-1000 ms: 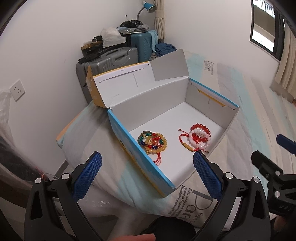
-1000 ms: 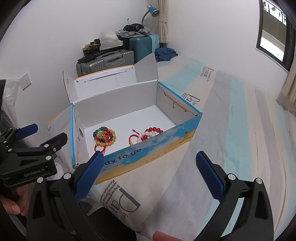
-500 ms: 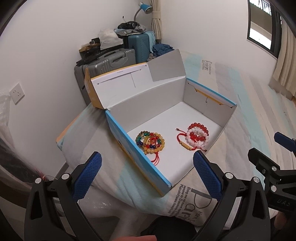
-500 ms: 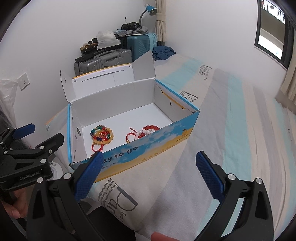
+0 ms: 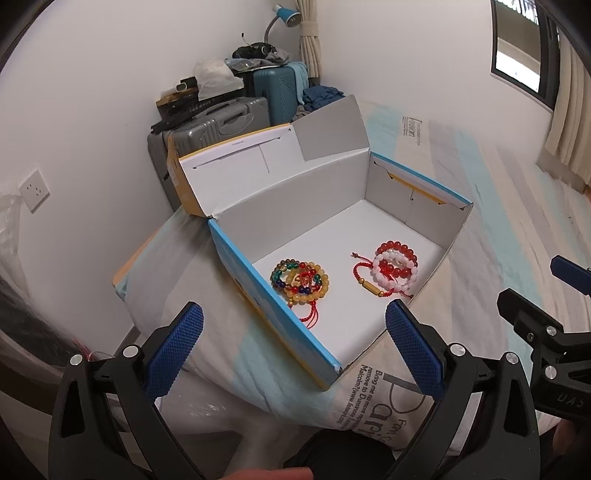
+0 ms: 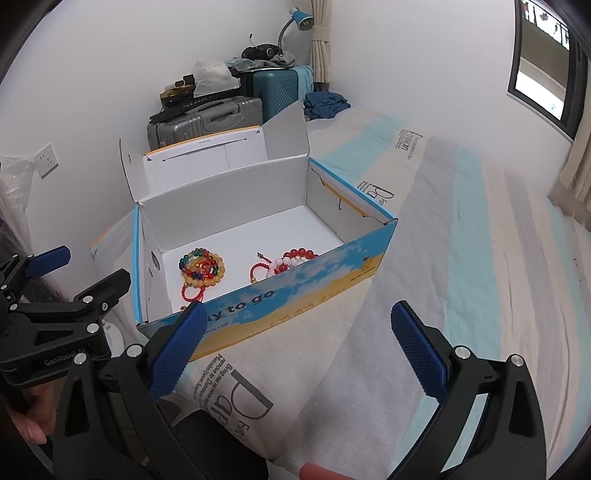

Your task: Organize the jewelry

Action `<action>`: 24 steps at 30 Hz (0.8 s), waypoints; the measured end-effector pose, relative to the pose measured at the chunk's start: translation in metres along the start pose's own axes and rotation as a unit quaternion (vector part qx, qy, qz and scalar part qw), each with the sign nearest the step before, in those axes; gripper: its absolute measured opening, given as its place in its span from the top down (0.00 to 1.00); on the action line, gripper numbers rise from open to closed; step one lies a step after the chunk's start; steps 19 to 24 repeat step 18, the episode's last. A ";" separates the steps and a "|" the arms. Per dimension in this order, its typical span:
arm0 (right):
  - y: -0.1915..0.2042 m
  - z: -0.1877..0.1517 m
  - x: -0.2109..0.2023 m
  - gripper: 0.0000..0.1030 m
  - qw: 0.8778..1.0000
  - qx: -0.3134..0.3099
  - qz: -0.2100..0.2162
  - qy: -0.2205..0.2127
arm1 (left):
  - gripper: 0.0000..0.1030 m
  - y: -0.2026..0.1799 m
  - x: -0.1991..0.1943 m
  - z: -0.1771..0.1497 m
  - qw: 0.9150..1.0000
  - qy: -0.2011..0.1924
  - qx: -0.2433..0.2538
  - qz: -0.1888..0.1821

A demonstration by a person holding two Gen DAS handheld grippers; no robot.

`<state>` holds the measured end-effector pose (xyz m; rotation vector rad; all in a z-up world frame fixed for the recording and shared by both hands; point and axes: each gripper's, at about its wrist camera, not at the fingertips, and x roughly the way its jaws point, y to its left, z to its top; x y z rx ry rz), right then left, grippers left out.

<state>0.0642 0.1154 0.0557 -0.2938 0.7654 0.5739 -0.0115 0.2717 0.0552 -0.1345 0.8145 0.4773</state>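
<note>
An open cardboard box [image 5: 280,317] [image 6: 303,284] with blue and yellow sides rests on the bed, lid flaps up. On its white floor lie two bracelet piles: amber and multicoloured beads with a red tassel [image 5: 301,282] [image 6: 202,267] at the left, red and white beads with a red cord [image 5: 393,269] [image 6: 291,260] at the right. My left gripper [image 5: 293,354] hovers open before the box's near corner. My right gripper [image 6: 295,350] hangs open in front of the box's long side. Neither holds anything.
The bed is covered by a striped printed sheet [image 6: 461,258]. Behind the box stand a grey suitcase [image 5: 214,125] and a teal suitcase [image 5: 280,92] piled with clutter, beside a blue lamp [image 6: 299,16]. A wall socket [image 5: 35,190] is at the left, a window [image 6: 543,66] at the right.
Both grippers have pulled back slightly and tilted, so the box sits a bit lower and closer in view. The bracelets and box have not moved. Both jaws stay wide.
</note>
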 end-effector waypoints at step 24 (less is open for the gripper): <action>0.001 0.001 -0.001 0.07 1.000 0.001 -0.002 0.000 | 0.06 0.000 0.000 0.002 1.000 0.003 -0.009 -0.019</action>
